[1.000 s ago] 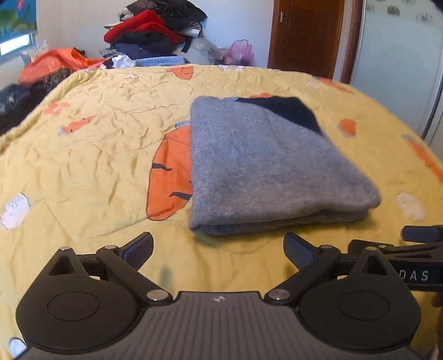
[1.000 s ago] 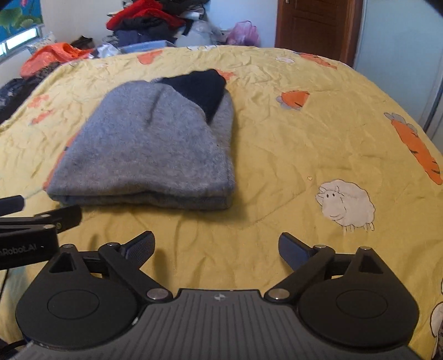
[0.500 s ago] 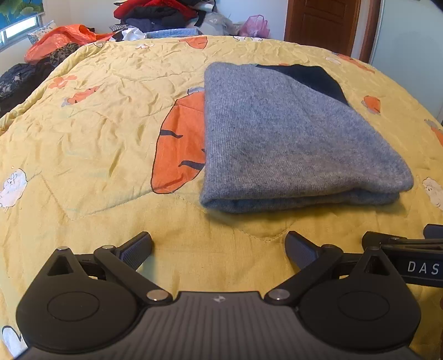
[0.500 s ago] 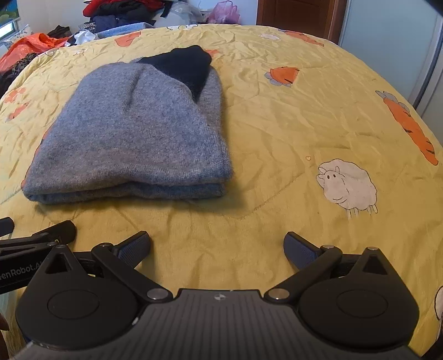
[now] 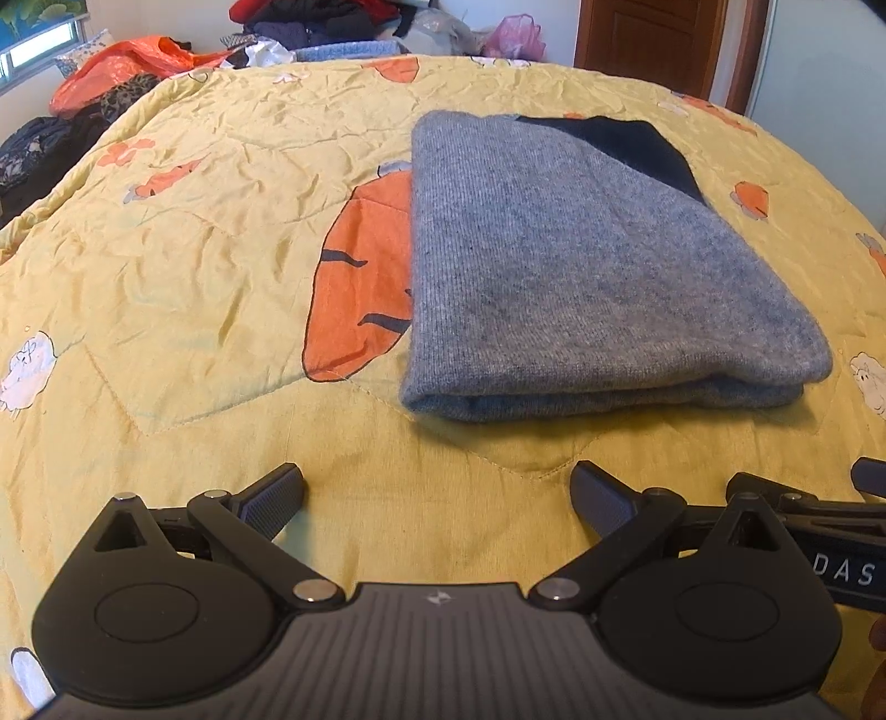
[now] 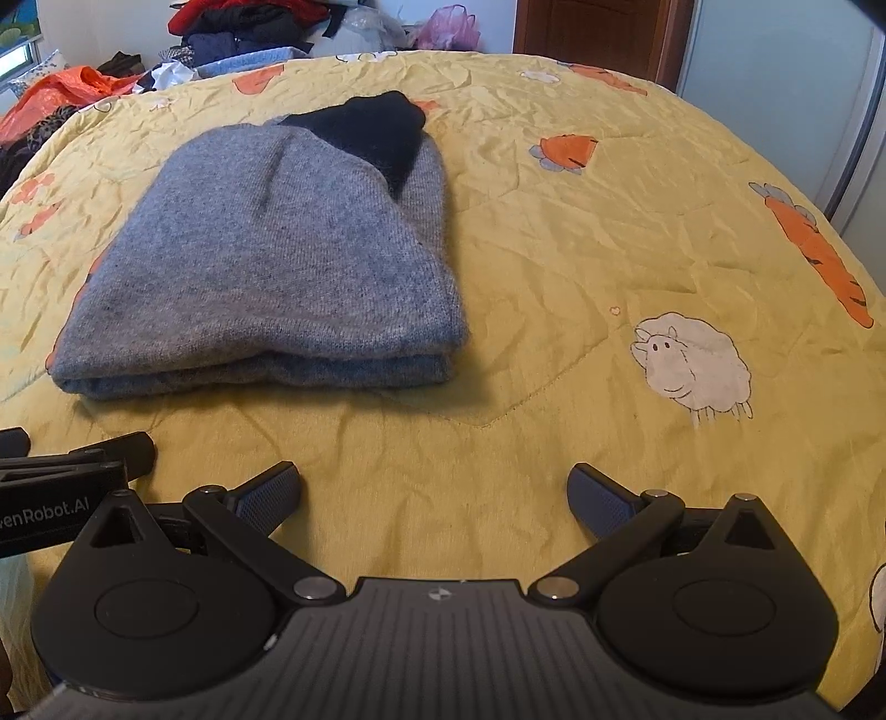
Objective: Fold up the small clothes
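With both tools spread wide and empty, I have the folded sweater (image 5: 587,277) lying ahead on the bedspread (image 5: 194,249).

From my left gripper (image 5: 437,490) the grey bundle sits at one o'clock; from my right gripper (image 6: 434,490) it lies at eleven, near but not touching either. If I nip only the top layer at the near folded edge, I judge the fold would peel open and the dark part (image 6: 371,130) at the far end slide out; the crumpled bedspread could also get caught.

yellow quilt (image 5: 194,266) (carrots, sheep) | clothes heap (image 6: 243,25) behind | wooden door (image 5: 653,44) | pink bag (image 6: 443,25)
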`<state>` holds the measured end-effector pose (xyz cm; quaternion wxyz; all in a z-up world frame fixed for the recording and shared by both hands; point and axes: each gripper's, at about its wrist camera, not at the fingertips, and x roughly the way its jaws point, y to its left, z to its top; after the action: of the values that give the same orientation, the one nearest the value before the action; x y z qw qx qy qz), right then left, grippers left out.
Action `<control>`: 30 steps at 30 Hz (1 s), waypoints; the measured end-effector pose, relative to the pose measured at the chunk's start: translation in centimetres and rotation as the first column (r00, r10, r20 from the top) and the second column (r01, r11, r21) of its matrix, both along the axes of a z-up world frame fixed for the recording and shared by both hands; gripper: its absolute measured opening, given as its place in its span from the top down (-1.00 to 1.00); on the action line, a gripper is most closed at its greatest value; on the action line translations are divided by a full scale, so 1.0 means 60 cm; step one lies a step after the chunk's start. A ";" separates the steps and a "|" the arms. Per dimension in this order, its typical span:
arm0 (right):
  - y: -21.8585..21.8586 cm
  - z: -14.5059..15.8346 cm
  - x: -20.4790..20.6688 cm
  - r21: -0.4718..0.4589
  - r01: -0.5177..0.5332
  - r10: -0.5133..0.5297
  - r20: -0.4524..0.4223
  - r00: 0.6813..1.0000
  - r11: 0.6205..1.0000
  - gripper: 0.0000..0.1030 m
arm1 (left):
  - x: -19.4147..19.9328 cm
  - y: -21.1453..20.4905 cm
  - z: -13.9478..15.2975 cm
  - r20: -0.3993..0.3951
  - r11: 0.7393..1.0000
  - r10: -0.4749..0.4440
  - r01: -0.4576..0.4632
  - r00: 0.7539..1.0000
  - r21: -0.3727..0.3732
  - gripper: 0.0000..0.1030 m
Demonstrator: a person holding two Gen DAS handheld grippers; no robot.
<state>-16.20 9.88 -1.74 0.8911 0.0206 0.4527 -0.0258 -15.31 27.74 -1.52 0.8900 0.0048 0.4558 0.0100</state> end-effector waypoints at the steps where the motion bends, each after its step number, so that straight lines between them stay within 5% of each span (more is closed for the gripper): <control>1: 0.000 0.000 0.000 0.000 0.000 0.000 0.000 1.000 1.000 -1.00 | 0.001 0.000 0.000 -0.001 1.000 -0.002 0.002 1.000 0.000 -1.00; 19: -0.003 0.004 0.016 0.005 -0.012 0.012 -0.065 0.998 1.000 -1.00 | -0.003 0.002 -0.002 0.016 1.000 -0.010 0.010 1.000 0.001 -1.00; 26: -0.005 0.010 0.009 -0.015 -0.026 0.026 -0.012 1.000 1.000 -0.99 | -0.005 0.002 -0.003 0.031 1.000 -0.017 0.017 0.999 0.003 -1.00; 30: -0.006 0.054 0.000 -0.118 -0.004 0.015 0.088 0.996 0.993 -0.99 | -0.004 0.004 -0.002 0.027 1.000 -0.022 0.022 0.999 0.001 -1.00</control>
<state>-16.23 9.52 1.50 0.9101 -0.0330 0.4104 -0.0471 -15.57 27.97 -1.67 0.8961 0.0100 0.4437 0.0005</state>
